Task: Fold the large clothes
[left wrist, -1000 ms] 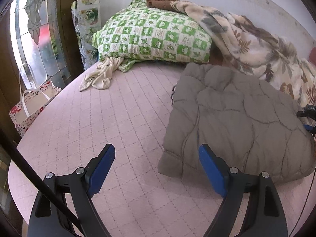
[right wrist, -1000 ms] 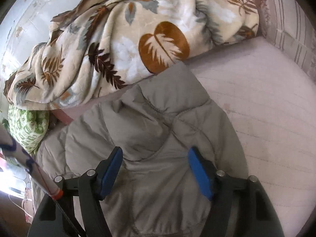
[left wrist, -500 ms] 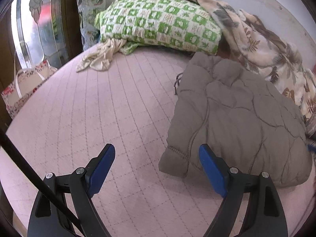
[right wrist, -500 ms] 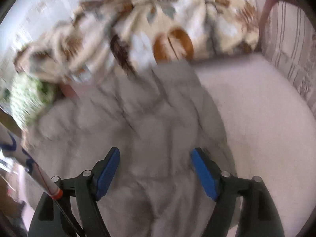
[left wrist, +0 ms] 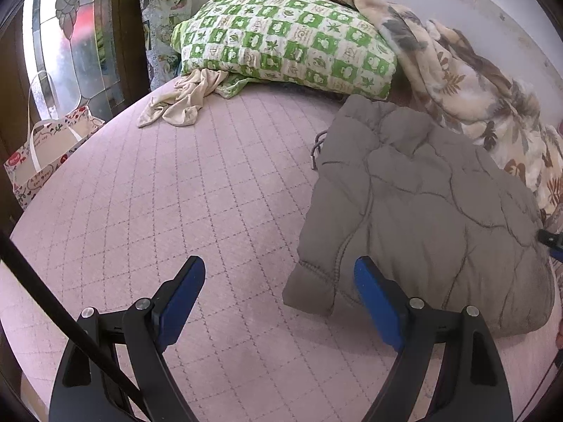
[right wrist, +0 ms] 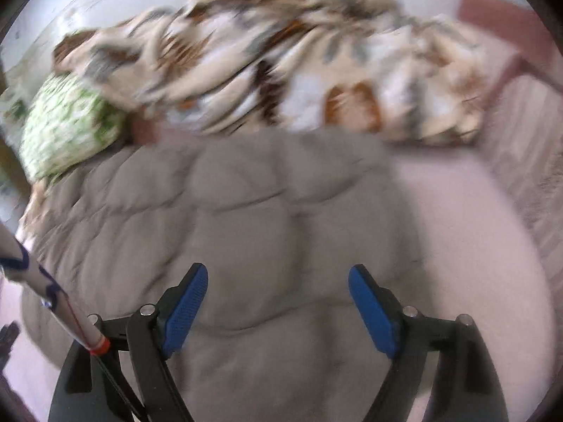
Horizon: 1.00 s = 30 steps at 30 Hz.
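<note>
A grey quilted jacket (left wrist: pixel 422 211) lies folded into a thick bundle on the pink quilted bed (left wrist: pixel 176 193), at the right in the left wrist view. My left gripper (left wrist: pixel 279 288) is open and empty, held above the bed just left of the jacket's near corner. In the blurred right wrist view the jacket (right wrist: pixel 264 228) fills the middle. My right gripper (right wrist: pixel 278 299) is open and empty, held over the jacket.
A green checked pillow (left wrist: pixel 281 45) and a leaf-print blanket (left wrist: pixel 475 88) lie at the back of the bed. A crumpled cream cloth (left wrist: pixel 183 102) lies by the pillow. A printed tote bag (left wrist: pixel 38 154) stands beside the bed's left edge.
Both grippers have drawn back from the jacket and stay open. The right wrist view has swung and now takes in more of the blanket and pillow. The jacket has not visibly moved.
</note>
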Motion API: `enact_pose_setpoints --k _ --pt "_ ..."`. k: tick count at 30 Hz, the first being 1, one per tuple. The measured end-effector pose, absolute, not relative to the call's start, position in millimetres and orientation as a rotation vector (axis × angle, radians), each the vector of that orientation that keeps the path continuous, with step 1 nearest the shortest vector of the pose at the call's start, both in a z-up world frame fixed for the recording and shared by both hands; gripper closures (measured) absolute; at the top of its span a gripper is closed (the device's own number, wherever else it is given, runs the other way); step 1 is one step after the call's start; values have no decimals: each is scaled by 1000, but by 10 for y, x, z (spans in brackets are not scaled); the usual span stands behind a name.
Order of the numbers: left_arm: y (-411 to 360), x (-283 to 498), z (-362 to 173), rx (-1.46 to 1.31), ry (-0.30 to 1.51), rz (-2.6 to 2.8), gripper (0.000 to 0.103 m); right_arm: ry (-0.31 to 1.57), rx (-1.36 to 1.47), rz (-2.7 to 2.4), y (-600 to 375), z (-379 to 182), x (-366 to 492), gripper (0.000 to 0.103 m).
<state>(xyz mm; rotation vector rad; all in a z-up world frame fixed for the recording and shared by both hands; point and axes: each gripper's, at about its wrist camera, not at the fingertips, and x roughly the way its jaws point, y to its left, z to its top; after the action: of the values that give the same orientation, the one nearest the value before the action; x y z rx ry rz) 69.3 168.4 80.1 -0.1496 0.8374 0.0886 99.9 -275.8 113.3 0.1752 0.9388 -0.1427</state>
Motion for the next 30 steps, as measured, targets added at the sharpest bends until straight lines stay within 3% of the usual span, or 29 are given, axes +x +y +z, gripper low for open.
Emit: enact_pose_setpoints --k 5,17,25,30 --pt "1638 670 855 -110 813 99 17 1009 282 -165 -2731 711 1251 8" --pt "1649 580 923 -110 803 103 17 914 359 -147 -3301 1213 543 9" --pt "1597 617 870 -56 815 122 17 945 527 -263 -4147 889 325 9" --pt "1728 793 841 -182 867 49 17 973 617 -247 -4425 671 412 9"
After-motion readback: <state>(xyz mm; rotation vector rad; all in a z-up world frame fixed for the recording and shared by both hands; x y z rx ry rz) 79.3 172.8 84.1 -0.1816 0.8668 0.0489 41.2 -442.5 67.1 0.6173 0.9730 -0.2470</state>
